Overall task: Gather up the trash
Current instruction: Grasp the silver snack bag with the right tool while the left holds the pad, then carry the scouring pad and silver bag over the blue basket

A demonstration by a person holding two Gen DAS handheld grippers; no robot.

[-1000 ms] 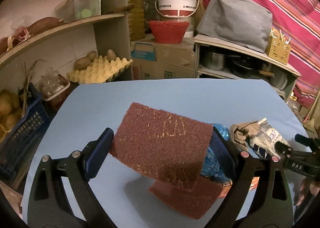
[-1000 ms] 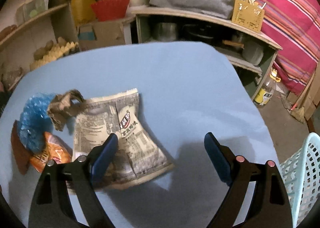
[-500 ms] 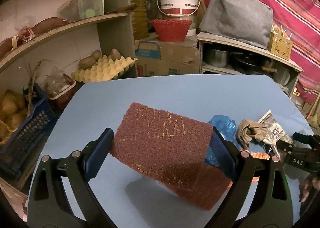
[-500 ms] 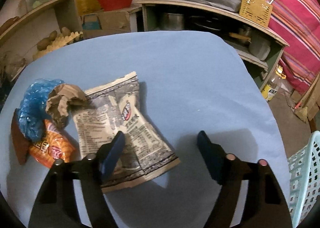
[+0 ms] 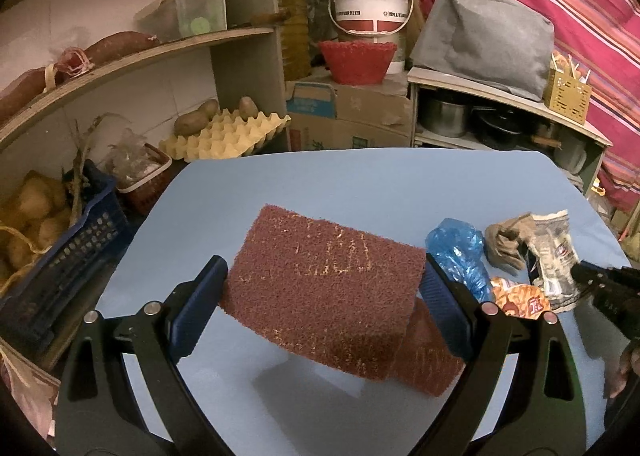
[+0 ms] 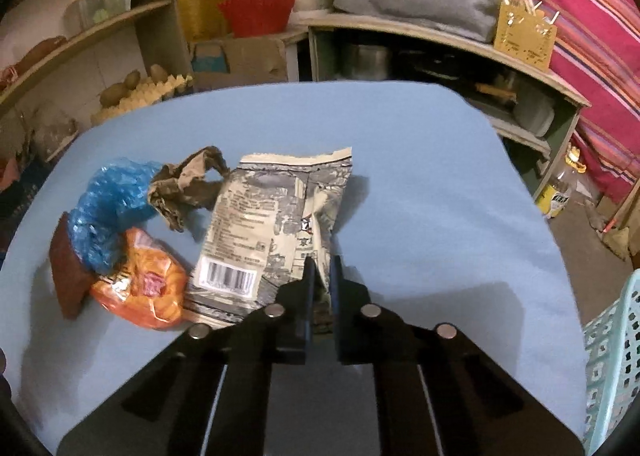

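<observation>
My right gripper has just been closing and now pinches the near edge of the printed snack wrapper, which lies on the blue bench beside the crumpled brown paper, the blue plastic bag and the orange packet. My left gripper holds the red scouring pad clamped between its pads, lifted above the bench. The bite on the wrapper looks thin, so I judge the best lift is slow and straight up, watching that the foil does not slide out or drag the orange packet lying against it. The pale green basket at the right edge looks like the place for it. I keep the pad hand clear of that path.
</observation>
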